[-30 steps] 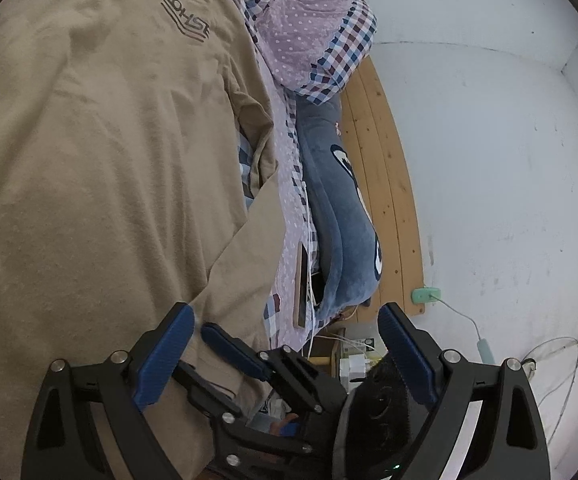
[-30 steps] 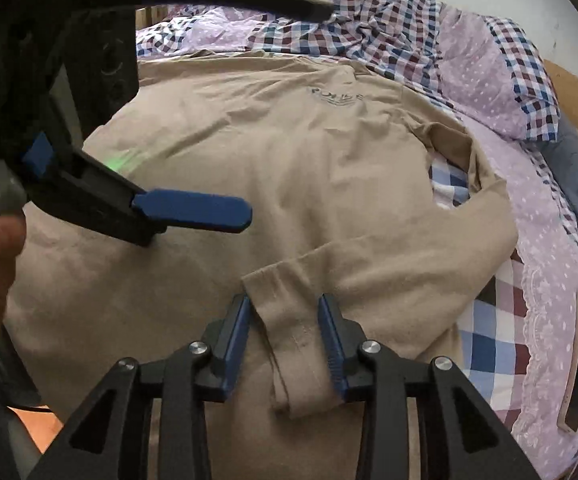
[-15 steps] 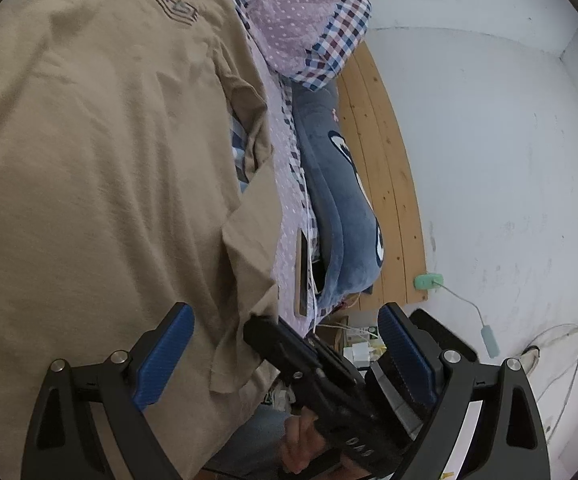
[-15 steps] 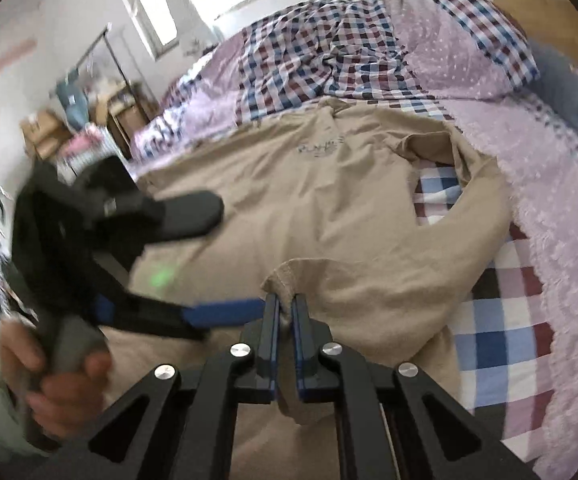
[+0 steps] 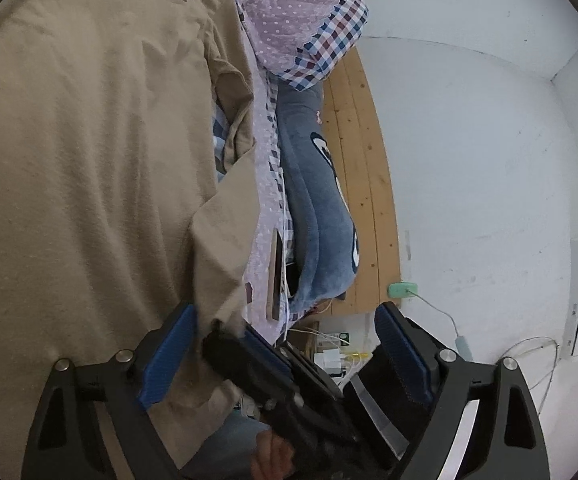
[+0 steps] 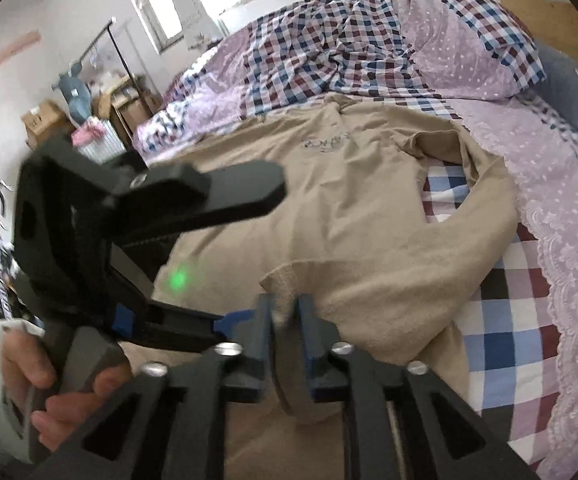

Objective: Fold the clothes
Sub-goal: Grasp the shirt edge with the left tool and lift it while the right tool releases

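1. Bedroom, white walls; bed with checked and dotted lilac bedding carries a beige long-sleeved shirt, spread flat, chest print up.
2. Your right claw is clamped on the sleeve cuff; sleeve arcs from the shoulder across to it.
3. Your left claw hangs spread wide, empty, above the shirt's lower edge.
4. Step, as I judge it: sleeve fold. Next move calls for laying the cuff across the body, then releasing.
5. Shirt's long axis runs away from you, collar toward the rumpled quilt.
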A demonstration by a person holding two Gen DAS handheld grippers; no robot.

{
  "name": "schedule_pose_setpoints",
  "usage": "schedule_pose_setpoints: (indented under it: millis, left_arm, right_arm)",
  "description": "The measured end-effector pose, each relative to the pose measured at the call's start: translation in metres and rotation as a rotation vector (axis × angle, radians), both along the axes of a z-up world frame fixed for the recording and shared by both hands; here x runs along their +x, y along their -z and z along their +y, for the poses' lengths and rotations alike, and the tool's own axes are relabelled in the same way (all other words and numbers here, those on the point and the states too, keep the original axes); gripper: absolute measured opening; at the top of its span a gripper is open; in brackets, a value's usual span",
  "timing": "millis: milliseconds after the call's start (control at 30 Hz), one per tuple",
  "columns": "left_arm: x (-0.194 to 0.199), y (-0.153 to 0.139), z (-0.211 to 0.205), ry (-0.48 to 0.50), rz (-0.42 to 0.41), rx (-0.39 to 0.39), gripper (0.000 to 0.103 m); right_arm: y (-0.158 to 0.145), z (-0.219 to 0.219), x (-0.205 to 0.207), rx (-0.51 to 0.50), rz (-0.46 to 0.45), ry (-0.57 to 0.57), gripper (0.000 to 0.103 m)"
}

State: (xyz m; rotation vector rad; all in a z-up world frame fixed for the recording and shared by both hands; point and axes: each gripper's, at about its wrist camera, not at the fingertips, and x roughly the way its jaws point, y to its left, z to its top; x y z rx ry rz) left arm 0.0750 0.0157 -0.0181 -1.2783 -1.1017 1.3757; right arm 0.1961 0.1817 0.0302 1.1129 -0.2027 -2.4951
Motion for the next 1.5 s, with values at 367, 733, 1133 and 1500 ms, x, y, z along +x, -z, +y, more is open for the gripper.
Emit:
schedule_pose_setpoints:
  millis: [367,733,1133,1500]
  left_arm:
    - [0.001,0.008,-0.001,-0.006,-0.024,-0.092,0.058]
    - [-0.001,-0.012,0.002,-0.042,0.082,-0.237,0.003]
    - [-0.029,-0.157,-0.012,-0.134,0.451,-0.252,0.001]
    - [-0.095,-0.283,-0.021,-0.23,0.663,-0.304,0.001]
  right_arm:
    - [-0.01,0.013,0.019,0.077,0.059,-0.015,0.049]
    - [-0.019,0.05,0.022,0.091,0.074,0.118,0.05]
    - [-0.026,0.118,0.002,0.008,0.048,0.331,0.05]
    - [-0.011,0.114,-0.073,0.046,0.004,0.232,0.053]
